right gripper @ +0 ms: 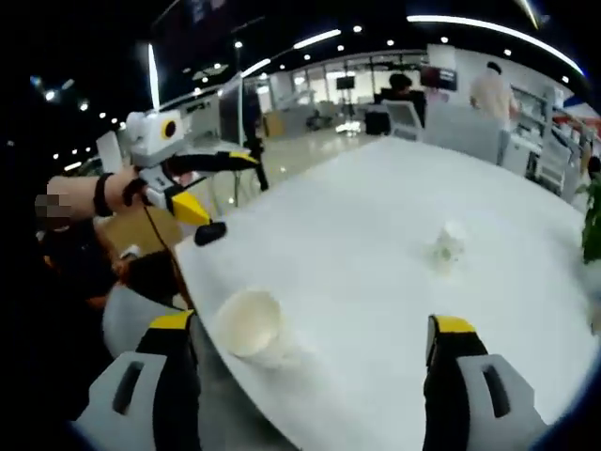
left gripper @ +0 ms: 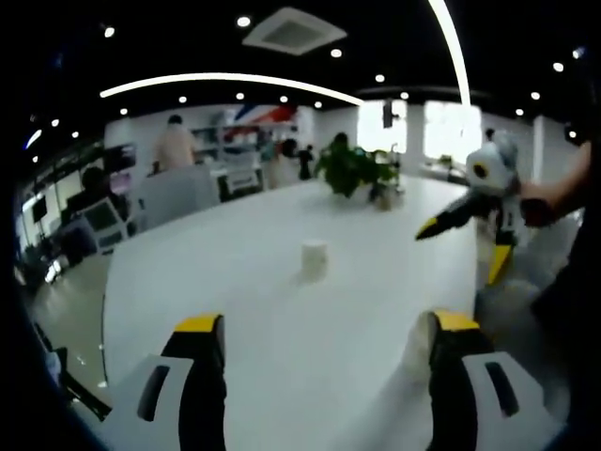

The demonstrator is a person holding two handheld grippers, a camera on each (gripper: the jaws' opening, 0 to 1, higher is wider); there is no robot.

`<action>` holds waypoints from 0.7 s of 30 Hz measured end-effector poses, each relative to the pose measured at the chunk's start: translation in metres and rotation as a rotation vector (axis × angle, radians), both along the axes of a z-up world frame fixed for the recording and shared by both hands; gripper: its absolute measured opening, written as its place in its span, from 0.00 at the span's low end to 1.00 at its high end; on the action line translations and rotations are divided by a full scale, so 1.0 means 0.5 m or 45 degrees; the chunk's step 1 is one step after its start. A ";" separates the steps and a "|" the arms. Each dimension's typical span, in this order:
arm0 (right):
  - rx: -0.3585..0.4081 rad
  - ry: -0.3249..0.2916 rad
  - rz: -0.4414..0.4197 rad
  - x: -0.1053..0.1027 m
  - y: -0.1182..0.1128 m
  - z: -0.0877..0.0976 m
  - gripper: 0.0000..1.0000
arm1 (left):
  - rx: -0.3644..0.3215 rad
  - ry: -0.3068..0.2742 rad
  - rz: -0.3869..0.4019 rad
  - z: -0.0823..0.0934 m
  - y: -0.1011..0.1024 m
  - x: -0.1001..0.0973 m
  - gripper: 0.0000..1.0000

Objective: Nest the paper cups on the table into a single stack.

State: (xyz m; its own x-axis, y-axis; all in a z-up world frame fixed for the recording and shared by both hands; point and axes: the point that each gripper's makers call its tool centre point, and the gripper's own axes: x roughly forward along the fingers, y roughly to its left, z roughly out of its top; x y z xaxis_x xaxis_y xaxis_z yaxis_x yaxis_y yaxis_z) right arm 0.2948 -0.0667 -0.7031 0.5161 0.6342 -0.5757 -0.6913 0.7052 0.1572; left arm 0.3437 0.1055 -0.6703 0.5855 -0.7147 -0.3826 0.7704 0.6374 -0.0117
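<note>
A white paper cup (left gripper: 314, 259) stands on the white table (left gripper: 235, 282) straight ahead of my left gripper (left gripper: 324, 324), whose jaws are wide open and hold nothing. In the right gripper view that standing cup (right gripper: 449, 242) is far right. A second cup (right gripper: 252, 324) lies on its side near the table's (right gripper: 357, 216) edge, its mouth facing me, just inside the left jaw of my open right gripper (right gripper: 313, 327). Each gripper shows in the other's view, held in a hand above the table's edge, jaws apart: the right gripper (left gripper: 462, 249) and the left gripper (right gripper: 225, 193).
A potted green plant (left gripper: 355, 169) stands at the table's far end and shows at the edge of the right gripper view (right gripper: 592, 225). Chairs, desks and several people fill the office behind. A person's hand (right gripper: 113, 193) and body are at the table's left edge.
</note>
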 end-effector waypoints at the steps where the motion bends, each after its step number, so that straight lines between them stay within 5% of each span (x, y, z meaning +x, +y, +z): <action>1: 0.013 0.000 -0.016 0.002 -0.007 0.002 1.00 | 0.001 0.002 -0.001 -0.001 0.000 -0.001 0.88; 8: -0.021 -0.095 -0.142 0.026 -0.052 0.019 1.00 | 0.014 0.015 -0.010 -0.011 -0.001 -0.005 0.88; 21: -0.077 -0.136 -0.164 0.033 -0.070 0.027 1.00 | -0.017 0.030 0.010 -0.005 0.000 -0.004 0.90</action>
State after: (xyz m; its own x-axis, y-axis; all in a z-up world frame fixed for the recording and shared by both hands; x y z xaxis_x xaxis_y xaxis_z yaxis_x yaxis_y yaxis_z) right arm 0.3112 -0.1017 -0.6898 0.6510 0.5246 -0.5487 -0.6051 0.7950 0.0422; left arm 0.3418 0.1057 -0.6729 0.5821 -0.7154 -0.3866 0.7648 0.6431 -0.0384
